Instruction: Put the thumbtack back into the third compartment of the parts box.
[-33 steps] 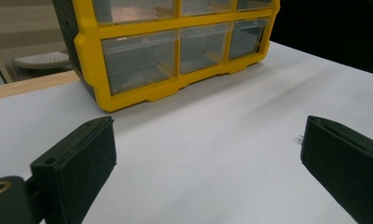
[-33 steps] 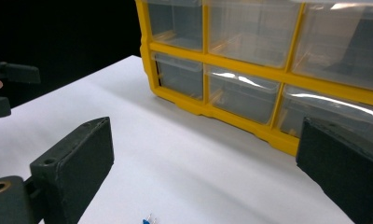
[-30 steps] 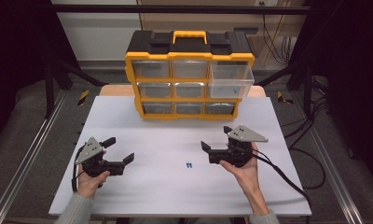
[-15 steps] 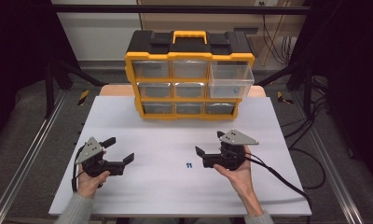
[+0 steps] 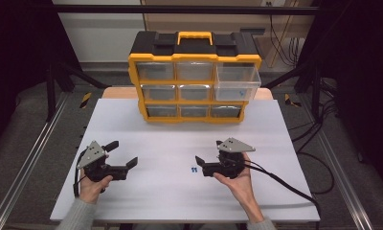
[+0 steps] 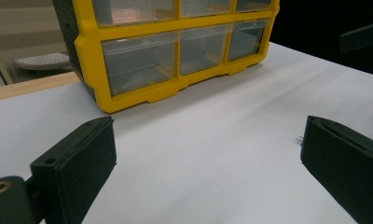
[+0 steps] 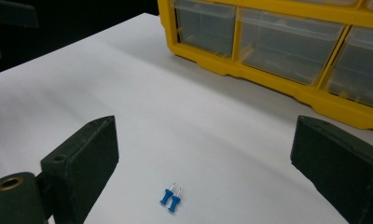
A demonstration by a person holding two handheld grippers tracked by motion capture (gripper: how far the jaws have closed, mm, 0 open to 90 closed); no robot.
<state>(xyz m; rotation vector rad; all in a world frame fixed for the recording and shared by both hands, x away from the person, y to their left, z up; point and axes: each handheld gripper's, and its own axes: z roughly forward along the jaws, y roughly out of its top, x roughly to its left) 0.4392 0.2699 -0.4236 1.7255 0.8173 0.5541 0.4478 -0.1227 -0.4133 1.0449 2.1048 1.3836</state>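
Two small blue push pins [image 5: 194,169] [image 7: 170,199] lie side by side on the white table [image 5: 180,201], just in front of my right gripper [image 5: 208,152]. In the right gripper view they sit low between its wide-apart jaws, and that gripper [image 7: 205,140] is open and holds nothing. My left gripper [image 5: 122,153] [image 6: 208,140] rests at the table's left, open, with bare table between its jaws. A yellow and black drawer organizer [image 5: 194,76] [image 6: 175,51] [image 7: 278,46] stands at the back, and its top right clear drawer [image 5: 237,82] is pulled out.
The organizer's other clear drawers are shut. A black cable [image 5: 285,184] trails from the right gripper across the table's right front. Metal frame rails [image 5: 27,163] run along both sides of the table. White table surface stretches between the grippers and the organizer.
My right gripper has moved left and nearer the front edge, closing in on the blue push pins. The left gripper has stayed where it was.
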